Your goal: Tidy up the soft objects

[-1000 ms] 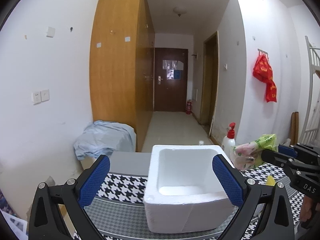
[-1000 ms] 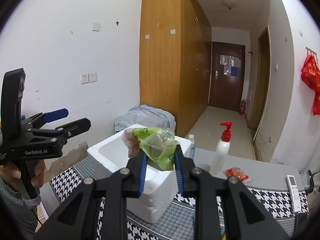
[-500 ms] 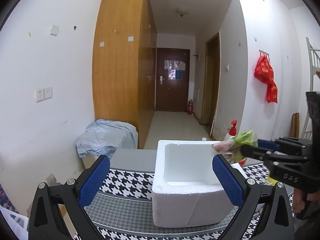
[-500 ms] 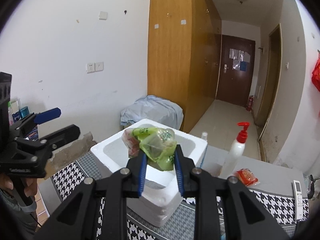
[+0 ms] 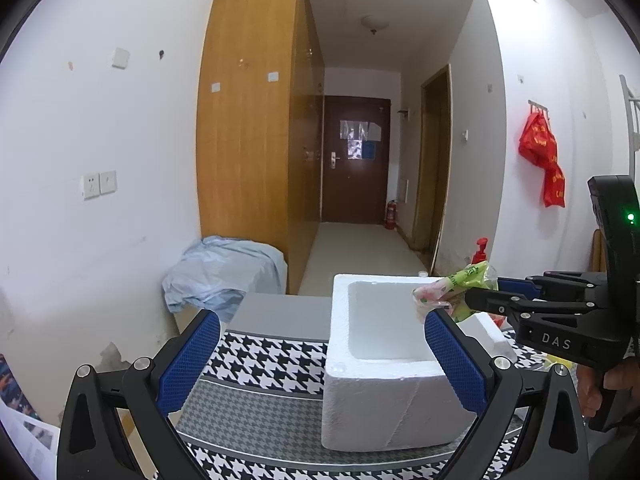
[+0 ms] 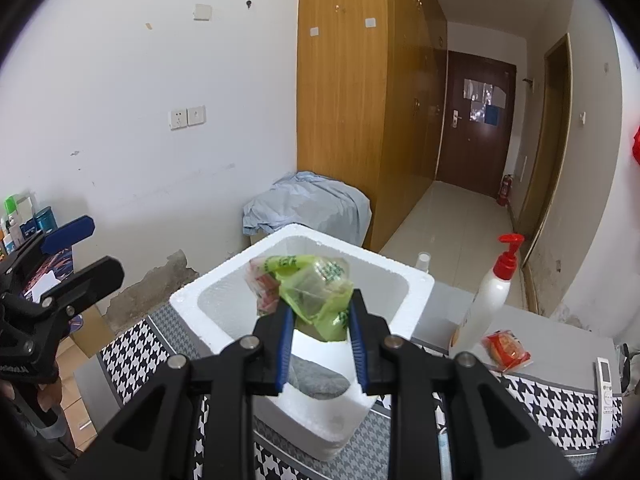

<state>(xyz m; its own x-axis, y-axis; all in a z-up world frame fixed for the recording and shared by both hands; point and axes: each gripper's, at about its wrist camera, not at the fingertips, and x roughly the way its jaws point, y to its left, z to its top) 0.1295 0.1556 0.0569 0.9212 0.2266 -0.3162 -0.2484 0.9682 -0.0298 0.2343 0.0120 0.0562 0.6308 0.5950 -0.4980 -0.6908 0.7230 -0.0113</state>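
Now my right gripper (image 6: 320, 332) has carried the green bag (image 6: 310, 288) in from beside the white foam box (image 6: 304, 316) to above its open top; a second ago the bag hung short of the near rim. My blue pads are clamped on the bag's lower half, and the crumpled plastic, with something red and white inside it, bulges out above them toward twelve o'clock. That puts me, I think, nearly at the drop: the bag hangs over the hollow, where a grey cloth (image 6: 318, 378) already lies at the bottom.

My left gripper (image 5: 320, 360) has barely moved. Its jaws stand wide apart and hold nothing, with the box in front of them on the checked tablecloth (image 5: 264, 364).

Outward from my right fingers, a white pump bottle (image 6: 490, 300) with a red top stands at two o'clock, just beside the box, and a red snack packet (image 6: 506, 350) lies at three o'clock next to it. A remote control (image 6: 606, 396) sits further right at the table's edge. Nothing blocks the opening itself; only the box's near wall is close under my fingertips, so I should lower with care.
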